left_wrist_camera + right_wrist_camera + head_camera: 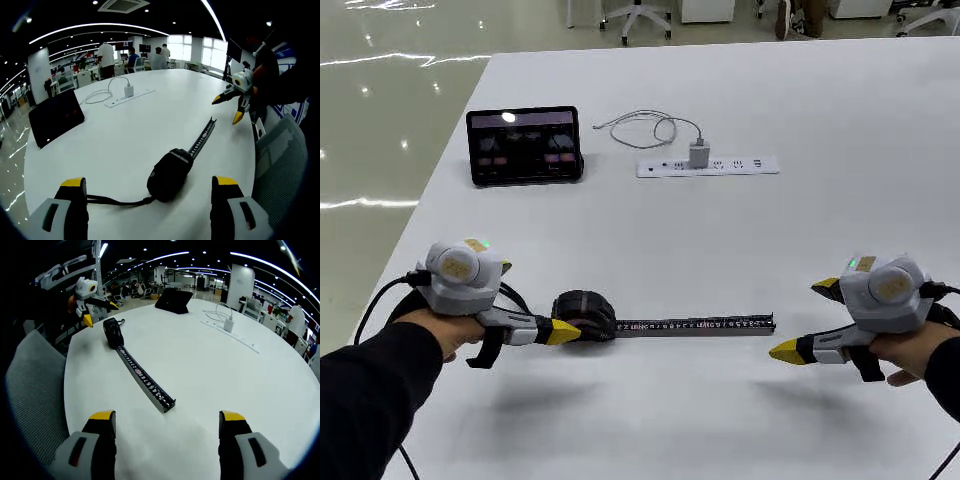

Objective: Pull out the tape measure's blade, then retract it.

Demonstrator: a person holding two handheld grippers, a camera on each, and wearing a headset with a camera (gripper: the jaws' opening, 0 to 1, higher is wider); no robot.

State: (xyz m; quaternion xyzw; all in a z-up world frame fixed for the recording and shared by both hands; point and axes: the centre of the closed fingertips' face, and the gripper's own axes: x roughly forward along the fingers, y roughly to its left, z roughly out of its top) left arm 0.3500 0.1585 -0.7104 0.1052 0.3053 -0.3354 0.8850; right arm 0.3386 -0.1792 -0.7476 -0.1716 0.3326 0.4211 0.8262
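The left gripper [535, 299] stands wide open and clamps nothing. The black tape measure [584, 314] lies on the white table [720, 250] just ahead of its yellow tips, in line with the gap between them. In the head view one tip sits right against the case; whether it touches cannot be told. The case's thin black strap [115, 201] trails back into the space between the two jaws.

The right gripper [803, 318] is also spread wide and holds nothing. The blade [695, 324] lies flat and extended, running from the case toward this gripper. Its hooked end stops just short of the yellow tips, near them but apart.

There are two grippers, one tape measure and one blade.

Farther out from both grippers, across the table, sit one dark tablet [525, 145], propped up beyond the left gripper, and one white power strip [708, 166] beyond the blade. The strip carries one white charger [699, 154], whose cable [640, 128] loops beside it. Nothing lies between either gripper and the tape measure. In the left gripper view several people [106, 57] stand beyond the table's far end.
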